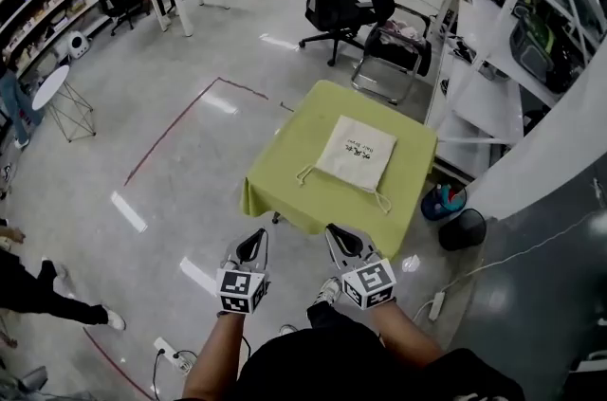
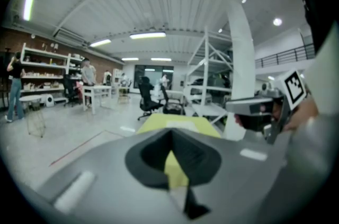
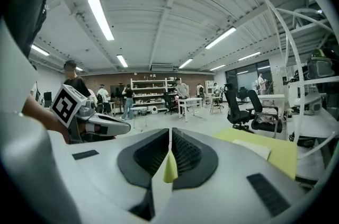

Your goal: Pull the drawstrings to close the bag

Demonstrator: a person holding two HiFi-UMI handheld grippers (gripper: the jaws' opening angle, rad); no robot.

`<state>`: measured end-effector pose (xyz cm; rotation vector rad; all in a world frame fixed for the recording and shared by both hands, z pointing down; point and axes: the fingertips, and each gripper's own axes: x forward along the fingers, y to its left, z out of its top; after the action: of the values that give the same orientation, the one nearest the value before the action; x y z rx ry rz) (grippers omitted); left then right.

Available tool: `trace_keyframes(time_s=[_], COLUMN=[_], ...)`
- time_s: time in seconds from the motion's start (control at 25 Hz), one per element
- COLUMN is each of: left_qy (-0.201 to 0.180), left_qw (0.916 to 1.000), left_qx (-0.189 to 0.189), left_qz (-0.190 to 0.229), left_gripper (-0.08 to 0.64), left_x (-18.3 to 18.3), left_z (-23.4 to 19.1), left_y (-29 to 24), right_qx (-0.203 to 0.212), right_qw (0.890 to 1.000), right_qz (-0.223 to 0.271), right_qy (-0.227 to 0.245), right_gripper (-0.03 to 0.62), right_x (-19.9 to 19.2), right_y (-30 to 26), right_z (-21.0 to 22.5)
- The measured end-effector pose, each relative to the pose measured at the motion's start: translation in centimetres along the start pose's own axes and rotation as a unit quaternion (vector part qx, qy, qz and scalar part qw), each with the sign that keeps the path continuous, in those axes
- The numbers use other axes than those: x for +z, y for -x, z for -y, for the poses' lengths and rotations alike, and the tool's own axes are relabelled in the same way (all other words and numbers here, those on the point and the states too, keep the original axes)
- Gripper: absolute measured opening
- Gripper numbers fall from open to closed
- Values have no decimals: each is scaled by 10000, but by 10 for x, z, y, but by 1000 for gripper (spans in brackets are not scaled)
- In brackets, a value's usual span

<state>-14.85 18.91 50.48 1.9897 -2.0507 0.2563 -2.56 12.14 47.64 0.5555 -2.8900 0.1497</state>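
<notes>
A beige drawstring bag [image 1: 356,153] lies flat on a table with a yellow-green cloth [image 1: 285,191]. Its cords trail toward the near edge, one at the left [image 1: 305,173] and one at the right [image 1: 382,202]. My left gripper [image 1: 252,243] and right gripper [image 1: 339,238] hover side by side just short of the table's near edge, both shut and empty. The left gripper view shows its jaws [image 2: 170,134] closed, with the table [image 2: 159,121] ahead. In the right gripper view the jaws [image 3: 169,135] are also closed, and the bag [image 3: 254,148] lies off to the right.
Two black office chairs [image 1: 332,6] stand beyond the table. A white rack [image 1: 493,86] runs along the right, with a black bin [image 1: 462,228] and a power strip [image 1: 436,304] on the floor beside it. People stand at the left and the far back.
</notes>
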Motion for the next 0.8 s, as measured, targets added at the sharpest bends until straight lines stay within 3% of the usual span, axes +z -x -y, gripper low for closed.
trace_keyframes(time_s=[0.44,0.8], left_qy=[-111,-307], left_qw=[9989,9972], left_qx=[-121,12], left_qz=[-434,-682], left_gripper=[-3,-3], left_x=[6,9], left_z=[3,-1], left_y=[-102,-147], right_qx=[-96,-259], right_qw=[9994,9985], right_qz=[-281,-378], right_qy=[-162,-298], right_gripper=[8,8], right_x=[-19,-29], right_y=[-31,-31], right_z=[95,140])
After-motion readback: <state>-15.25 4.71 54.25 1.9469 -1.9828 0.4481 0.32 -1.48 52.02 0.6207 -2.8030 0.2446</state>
